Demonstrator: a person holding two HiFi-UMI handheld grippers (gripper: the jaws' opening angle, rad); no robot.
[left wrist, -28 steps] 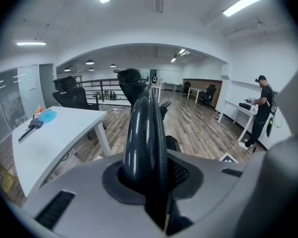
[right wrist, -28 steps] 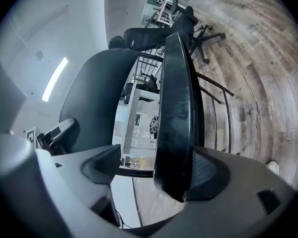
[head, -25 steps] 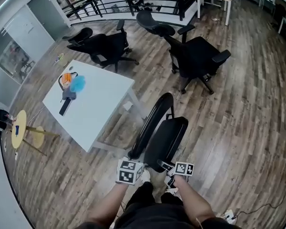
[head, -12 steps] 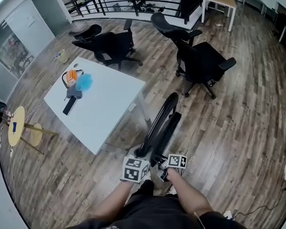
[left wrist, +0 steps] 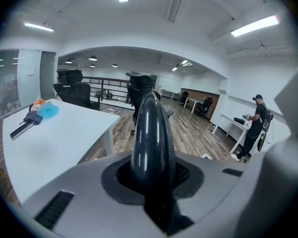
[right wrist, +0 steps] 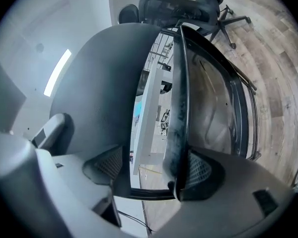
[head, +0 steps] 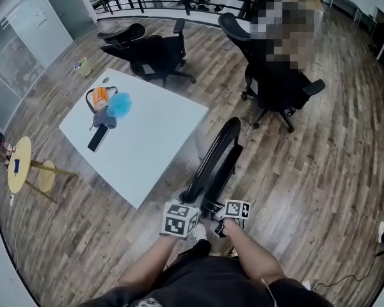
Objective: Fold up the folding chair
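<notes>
— Where do we have the folding chair (head: 216, 158)?

— It stands on the wood floor (head: 326, 171), just beside the near corner of the white table (head: 147, 149). It is almost flat, and from the head view we see it edge-on as one narrow black shape.

— What is our left gripper (left wrist: 151, 180) doing?

— It is clamped on the chair's glossy black frame tube (left wrist: 150, 128). Both pads press against it, and the tube rises straight up out of the jaws.

— And our right gripper (right wrist: 149, 172)?

— It is closed across the chair as well. One pad lies against a broad grey panel (right wrist: 99, 93) and the other against a thin black rim (right wrist: 181, 103). There is a slit between the two parts, and we see the table's edge through it.

— Is that panel the seat or the back?

— We cannot tell from that view.

— Where on the chair are we holding it?

— Low down, at the end nearest our legs. The two grippers sit close side by side, with the left one on the table side.

— What is on the table?

— A blue fluffy duster (head: 120, 105), an orange object (head: 99, 96) and a black handle (head: 97, 138) lie together at its far side. Two black office chairs (head: 155, 51) stand beyond it, well apart from ours.
</notes>
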